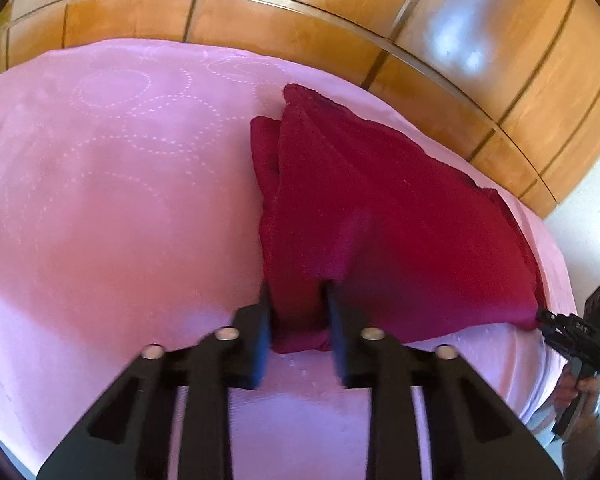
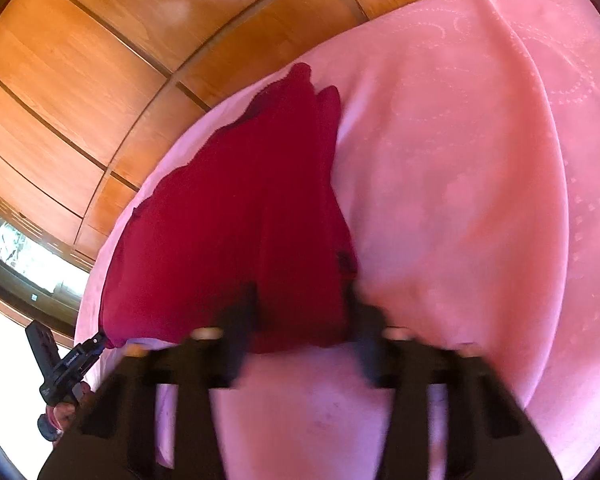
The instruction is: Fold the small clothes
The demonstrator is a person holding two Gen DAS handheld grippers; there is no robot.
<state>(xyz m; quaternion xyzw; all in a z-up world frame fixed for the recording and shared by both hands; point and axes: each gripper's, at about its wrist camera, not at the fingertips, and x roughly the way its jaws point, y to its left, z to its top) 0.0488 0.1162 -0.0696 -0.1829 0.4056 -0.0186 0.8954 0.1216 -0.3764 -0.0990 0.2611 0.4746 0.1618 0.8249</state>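
Dark red knit garment (image 1: 372, 216), lifted by near corners over pink bed.

Garment (image 2: 236, 232) was deep crimson, fuzzy knit, doubled into layers with a second layer edge peeking out at the far end. Near edge was raised and stretched between two pinched corners; far pointed end draped down onto the pink bedsheet (image 1: 100, 200). Cloth hung in soft diagonal folds, near the bed's edge by the wooden wardrobe side.
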